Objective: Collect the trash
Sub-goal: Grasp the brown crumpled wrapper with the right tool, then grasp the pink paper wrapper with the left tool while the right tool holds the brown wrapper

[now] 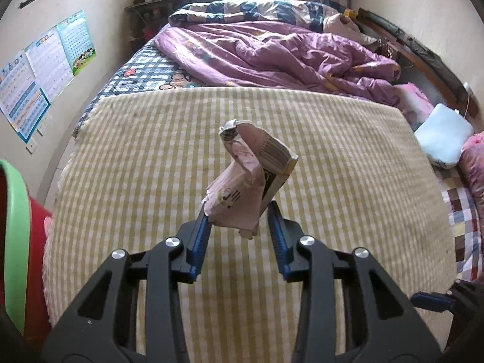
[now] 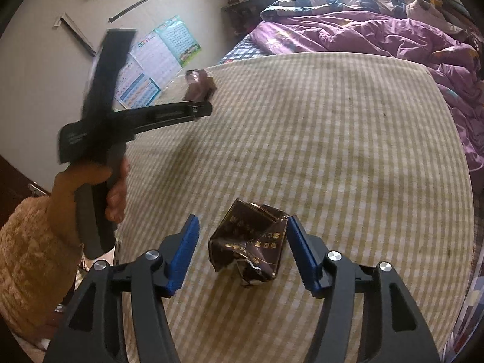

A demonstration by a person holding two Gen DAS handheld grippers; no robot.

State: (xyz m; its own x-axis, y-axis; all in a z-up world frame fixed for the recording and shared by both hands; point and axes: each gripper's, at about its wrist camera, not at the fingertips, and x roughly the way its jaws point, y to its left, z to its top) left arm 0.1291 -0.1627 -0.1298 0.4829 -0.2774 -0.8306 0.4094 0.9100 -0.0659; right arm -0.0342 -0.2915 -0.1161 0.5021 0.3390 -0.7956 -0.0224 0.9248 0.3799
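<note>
Evidently light and crushable, the pink carton (image 1: 246,187) hung pinched in the left gripper (image 1: 239,211) above the checked blanket (image 1: 348,181); on that blanket, the right gripper (image 2: 242,227) stood released around a crumpled brown carton (image 2: 249,245), best squeezed across its flat sides.

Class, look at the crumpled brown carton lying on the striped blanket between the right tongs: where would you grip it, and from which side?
Grip the crumpled brown carton across its middle, coming straight forward and down from the near side. The right tongs already stand open with one finger on either side of it. Its two flatter side walls face the pads; the torn near end looks too ragged to hold.
</note>
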